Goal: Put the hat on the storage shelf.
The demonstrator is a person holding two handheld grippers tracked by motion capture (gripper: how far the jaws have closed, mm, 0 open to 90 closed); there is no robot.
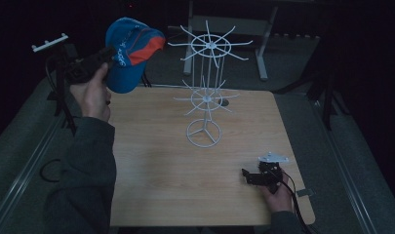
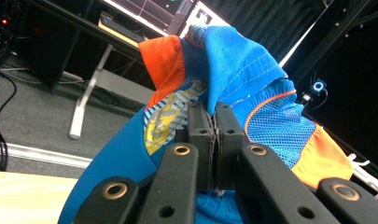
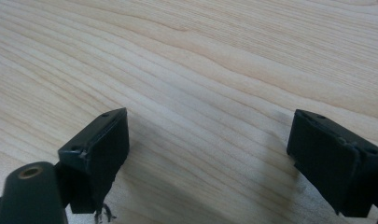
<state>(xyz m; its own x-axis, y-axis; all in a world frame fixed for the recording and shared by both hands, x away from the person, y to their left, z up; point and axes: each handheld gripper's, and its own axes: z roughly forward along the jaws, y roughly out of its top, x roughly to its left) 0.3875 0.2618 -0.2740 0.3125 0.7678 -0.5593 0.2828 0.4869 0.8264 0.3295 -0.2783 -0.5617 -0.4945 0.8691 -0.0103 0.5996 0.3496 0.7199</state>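
My left gripper (image 2: 213, 140) is pinching the blue and orange cap (image 2: 242, 79) by its fabric, held up beyond the table's (image 1: 151, 161) far left corner, just left of the white wire rack (image 1: 207, 92). My right gripper (image 3: 207, 154) rests spread wide on the tabletop, gripping nothing.

I see the cap (image 1: 129, 51) held up in the air off the far-left corner of the surface (image 1: 151, 180), well above it and left of the white wire rack (image 1: 207, 87), not touching it. It is a blue baseball cap with orange panels, white lettering on its side and orange piping. In my left gripper view it hangs crumpled: blue mesh fabric on one side, a yellow and white printed patch on the other, an orange panel folded at the top. A fold of its blue cloth is pinched between my left gripper (image 2: 215, 140) fingers (image 2: 199, 135), which are pressed together on it
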